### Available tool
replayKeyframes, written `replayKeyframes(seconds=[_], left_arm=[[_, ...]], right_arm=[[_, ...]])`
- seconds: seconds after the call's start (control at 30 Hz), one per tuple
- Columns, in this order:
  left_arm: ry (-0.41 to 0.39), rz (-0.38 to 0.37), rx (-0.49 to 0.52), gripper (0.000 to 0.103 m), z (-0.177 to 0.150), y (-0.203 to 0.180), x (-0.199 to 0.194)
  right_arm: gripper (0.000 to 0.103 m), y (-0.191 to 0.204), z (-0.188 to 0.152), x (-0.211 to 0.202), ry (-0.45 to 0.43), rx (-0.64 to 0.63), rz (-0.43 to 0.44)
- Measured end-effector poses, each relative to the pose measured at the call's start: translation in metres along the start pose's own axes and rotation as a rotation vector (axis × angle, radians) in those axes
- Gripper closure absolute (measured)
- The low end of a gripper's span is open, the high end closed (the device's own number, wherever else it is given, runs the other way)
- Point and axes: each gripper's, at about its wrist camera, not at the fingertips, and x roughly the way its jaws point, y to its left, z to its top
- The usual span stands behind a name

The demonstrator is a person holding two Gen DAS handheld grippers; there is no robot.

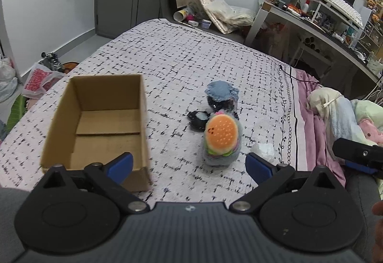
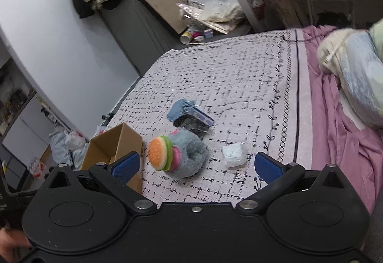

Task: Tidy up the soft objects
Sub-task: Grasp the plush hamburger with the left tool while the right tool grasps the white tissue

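A fluffy grey-blue plush with a burger-shaped face point(image 1: 221, 141) point(image 2: 178, 155) lies on the patterned bedspread point(image 1: 179, 59). Behind it sit a blue fuzzy item on a dark packet point(image 1: 222, 96) point(image 2: 189, 114) and a small black object point(image 1: 197, 119). A white crumpled wad point(image 1: 262, 150) point(image 2: 234, 155) lies to the plush's right. An empty open cardboard box point(image 1: 100, 124) point(image 2: 112, 145) stands to its left. My left gripper point(image 1: 189, 166) is open and empty, just short of the plush. My right gripper point(image 2: 195, 167) is open and empty, near the plush and the wad.
A pink sheet with pillows and bedding point(image 2: 354, 86) point(image 1: 335, 114) lies to the right. A cluttered desk point(image 1: 323, 14) stands beyond the bed. Bags and clutter point(image 1: 215, 9) sit on the floor past the far edge. The right gripper's body point(image 1: 359, 155) shows at the left view's right edge.
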Motion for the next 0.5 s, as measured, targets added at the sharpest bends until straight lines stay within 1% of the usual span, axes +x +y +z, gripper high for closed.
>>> replayKeyframes(seconds=[0.1,0.2,0.27,0.37,0.5], left_arm=[[-0.013,-0.011,-0.008,0.004,0.003,-0.005,0.01],[-0.029,-0.039,-0.018,0.006,0.006,-0.009,0.017],[-0.027,-0.053,-0.016,0.011,0.008,-0.012,0.025],[-0.015,-0.075,-0.027,0.017,0.011,-0.014,0.038],[0.004,-0.088,-0.036,0.021,0.015,-0.014,0.055]], right_arm=[[0.0,-0.011,0.0,0.003,-0.007,0.038,-0.007],[0.0,-0.019,0.001,0.008,-0.013,0.07,-0.017],[0.0,-0.024,0.001,0.014,-0.012,0.09,-0.033],[0.0,-0.029,0.0,0.024,-0.003,0.123,-0.034],[0.0,-0.032,0.001,0.037,-0.002,0.167,-0.039]])
